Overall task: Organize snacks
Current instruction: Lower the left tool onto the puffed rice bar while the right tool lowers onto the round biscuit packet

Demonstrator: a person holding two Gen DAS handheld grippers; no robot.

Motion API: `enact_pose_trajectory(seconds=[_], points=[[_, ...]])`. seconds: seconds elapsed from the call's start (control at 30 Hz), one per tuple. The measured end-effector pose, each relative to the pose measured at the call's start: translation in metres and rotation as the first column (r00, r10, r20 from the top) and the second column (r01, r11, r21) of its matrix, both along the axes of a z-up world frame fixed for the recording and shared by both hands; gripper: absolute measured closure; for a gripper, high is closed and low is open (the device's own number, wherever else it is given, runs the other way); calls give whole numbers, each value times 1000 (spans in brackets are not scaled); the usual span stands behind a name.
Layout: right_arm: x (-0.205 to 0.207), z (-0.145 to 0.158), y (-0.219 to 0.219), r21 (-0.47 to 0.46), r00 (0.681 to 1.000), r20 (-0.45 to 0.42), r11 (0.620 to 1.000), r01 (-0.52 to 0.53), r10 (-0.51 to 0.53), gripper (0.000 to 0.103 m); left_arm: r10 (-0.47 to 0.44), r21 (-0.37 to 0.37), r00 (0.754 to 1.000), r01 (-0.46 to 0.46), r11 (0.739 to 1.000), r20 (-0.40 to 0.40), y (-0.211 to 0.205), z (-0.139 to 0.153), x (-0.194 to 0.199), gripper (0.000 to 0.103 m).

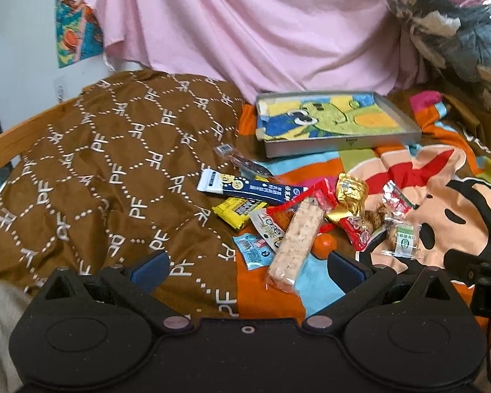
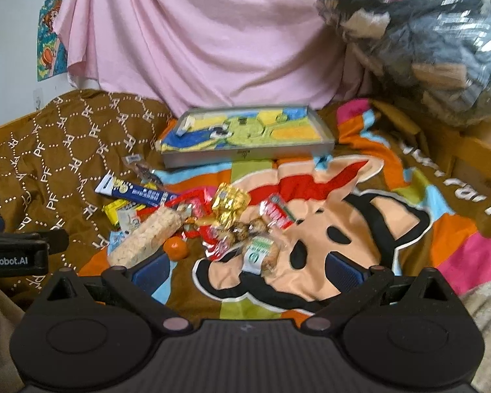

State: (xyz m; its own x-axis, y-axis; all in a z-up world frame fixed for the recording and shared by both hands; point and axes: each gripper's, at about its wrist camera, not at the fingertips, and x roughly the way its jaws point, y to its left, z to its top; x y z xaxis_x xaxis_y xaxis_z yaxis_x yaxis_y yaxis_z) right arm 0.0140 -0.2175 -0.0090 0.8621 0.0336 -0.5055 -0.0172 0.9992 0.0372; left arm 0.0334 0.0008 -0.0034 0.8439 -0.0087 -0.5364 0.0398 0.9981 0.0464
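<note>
Nothing sorted yet: snack pile (image 1: pixel 311 216) is heaped on the bed blanket (image 2: pixel 360 229), just in front of the tray (image 1: pixel 343 145), which holds no snacks. Left gripper (image 1: pixel 247 262) and right gripper (image 2: pixel 247 263) fingers are spread wide, nothing held. All items remain to be moved.

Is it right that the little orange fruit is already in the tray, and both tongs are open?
No. In the left wrist view, the orange fruit lies on the blanket among the snacks, not in the tray. Both tongs are open.
</note>
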Motion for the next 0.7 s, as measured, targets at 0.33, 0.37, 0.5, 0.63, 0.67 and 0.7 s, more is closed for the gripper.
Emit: enact_pose_trajectory(seconds=[0.33, 0.37, 0.5, 0.63, 0.67, 0.7], points=[[60, -11, -7, 83, 984, -163, 995, -63, 76, 0, -114, 3, 986, 115, 993, -122, -4, 0, 79, 1], [68, -13, -8, 83, 981, -177, 994, -67, 81, 0, -125, 6, 984, 127, 992, -129, -6, -1, 87, 1], [97, -23, -11, 81, 972, -225, 995, -55, 72, 0, -166, 48, 974, 176, 983, -157, -14, -12, 113, 1], [123, -39, -17, 52, 958, -287, 999, -9, 24, 0, -195, 54, 955, 212, 976, -225, -20, -29, 135, 1], [128, -43, -19, 52, 953, -301, 999, 1, 15, 0, -199, 46, 951, 215, 975, -238, -20, -34, 138, 1], [132, -48, -21, 58, 951, -310, 998, 13, 5, 0, -202, 38, 947, 218, 975, -248, -20, -37, 141, 1]])
